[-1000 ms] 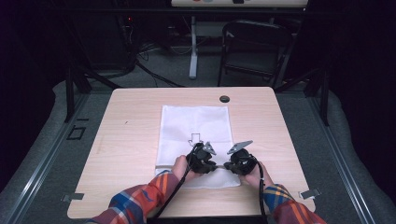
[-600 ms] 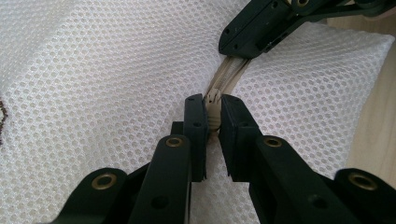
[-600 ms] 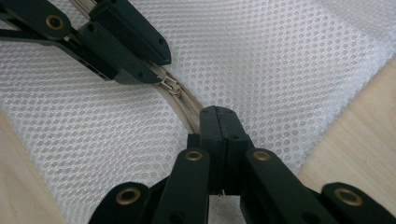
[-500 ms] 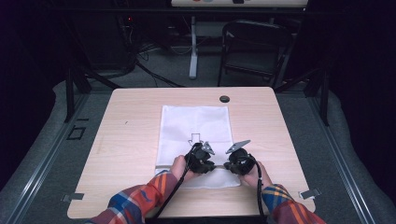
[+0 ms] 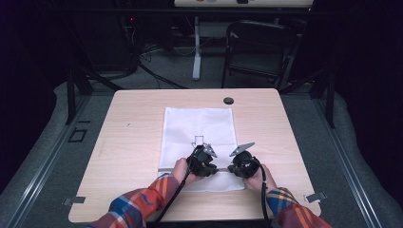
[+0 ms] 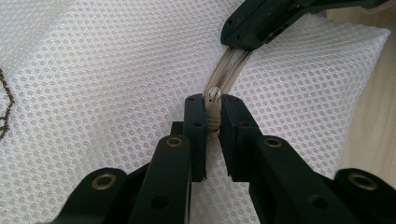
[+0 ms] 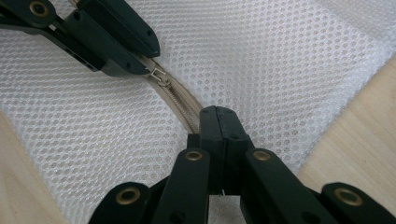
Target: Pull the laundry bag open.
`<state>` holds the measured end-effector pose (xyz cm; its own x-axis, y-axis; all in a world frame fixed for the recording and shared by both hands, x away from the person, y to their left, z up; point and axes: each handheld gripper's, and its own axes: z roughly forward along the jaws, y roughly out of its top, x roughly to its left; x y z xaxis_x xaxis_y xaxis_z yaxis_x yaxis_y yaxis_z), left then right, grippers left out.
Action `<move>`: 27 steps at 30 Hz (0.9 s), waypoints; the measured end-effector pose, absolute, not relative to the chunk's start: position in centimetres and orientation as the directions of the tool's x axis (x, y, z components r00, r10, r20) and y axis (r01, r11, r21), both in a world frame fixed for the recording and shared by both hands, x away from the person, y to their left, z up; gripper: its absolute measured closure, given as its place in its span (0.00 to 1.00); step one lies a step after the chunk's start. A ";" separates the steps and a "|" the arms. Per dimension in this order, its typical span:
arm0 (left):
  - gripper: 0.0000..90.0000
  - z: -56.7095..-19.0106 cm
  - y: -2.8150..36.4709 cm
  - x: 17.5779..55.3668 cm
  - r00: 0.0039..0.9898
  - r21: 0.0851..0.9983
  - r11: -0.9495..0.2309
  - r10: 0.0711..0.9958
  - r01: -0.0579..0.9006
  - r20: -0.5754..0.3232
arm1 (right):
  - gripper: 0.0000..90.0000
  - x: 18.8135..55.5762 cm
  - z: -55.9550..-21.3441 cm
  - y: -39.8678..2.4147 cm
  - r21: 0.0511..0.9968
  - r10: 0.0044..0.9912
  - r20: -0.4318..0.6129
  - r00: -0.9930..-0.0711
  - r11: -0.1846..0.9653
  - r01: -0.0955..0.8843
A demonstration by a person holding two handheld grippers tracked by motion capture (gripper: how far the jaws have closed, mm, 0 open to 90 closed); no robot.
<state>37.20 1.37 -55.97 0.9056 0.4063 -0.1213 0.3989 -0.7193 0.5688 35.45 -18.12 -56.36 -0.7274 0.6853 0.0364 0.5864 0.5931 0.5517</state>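
1 mesh bag (image 5: 199,128), 1 zipper (image 6: 227,65), 2 grippers, 1 table (image 5: 133,137).

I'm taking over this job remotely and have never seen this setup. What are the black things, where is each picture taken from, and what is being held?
No robot arm here: a person in plaid sleeves holds a two-jawed black tool in each hand at a wooden table. The high view looks down from above the person's side of the table; the left tool and right tool sit near the front edge. The other two pictures come from cameras riding on each tool, looking along its own jaws.

On the table lies a white mesh bag with a beige zipper running across its near end. In the left gripper view, the left tool's jaws are closed on the zipper pull. In the right gripper view, the right tool's jaws are shut on the zipper, pinching the bag a little way along from the pull.
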 end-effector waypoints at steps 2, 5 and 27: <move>0.90 -56.0 1.3 37.2 0.906 0.569 -0.720 0.406 0.397 -0.118 | 1.00 35.5 -56.4 -18.1 0.550 0.687 0.039 -0.726 0.592 0.589; 0.90 -56.0 1.4 37.2 0.903 0.561 -0.724 0.414 0.402 -0.114 | 1.00 35.5 -56.4 -18.1 0.550 0.688 0.039 -0.725 0.591 0.590; 0.90 -55.8 2.9 37.1 0.890 0.548 -0.717 0.438 0.431 -0.127 | 1.00 35.6 -56.4 -18.2 0.551 0.692 0.053 -0.720 0.581 0.599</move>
<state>37.12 2.85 -55.84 0.8900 0.4380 -0.1271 0.4310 -0.7168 0.5481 35.56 -18.18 -56.36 -0.7197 0.6923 0.0526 0.5993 0.5811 0.5505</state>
